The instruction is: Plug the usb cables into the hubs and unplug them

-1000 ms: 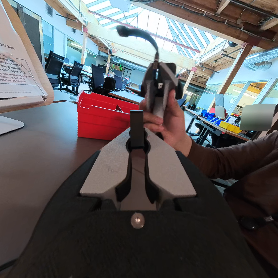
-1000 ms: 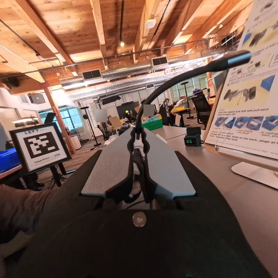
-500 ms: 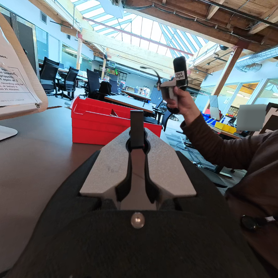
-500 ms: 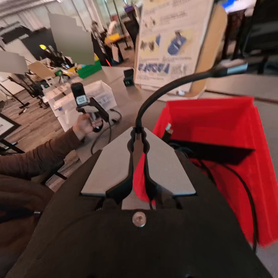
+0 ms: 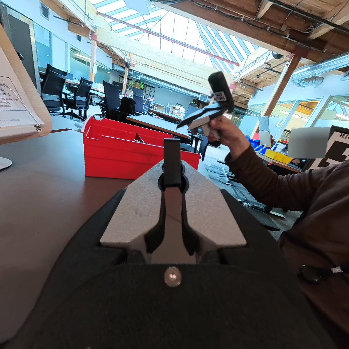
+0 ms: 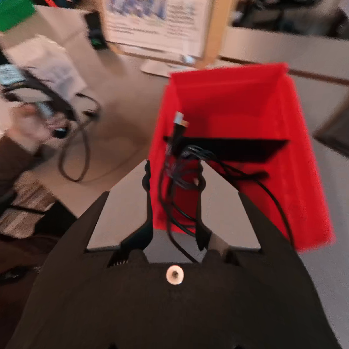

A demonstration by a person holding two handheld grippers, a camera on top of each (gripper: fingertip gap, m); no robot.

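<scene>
Black hub clamped in left gripper jaws, right gripper jaws wide apart, empty.

A bright red bin sits on a dark brown desk, black cables and a black hub inside, as grey-and-black grippers frame a brown sleeve and yellow bins.
</scene>
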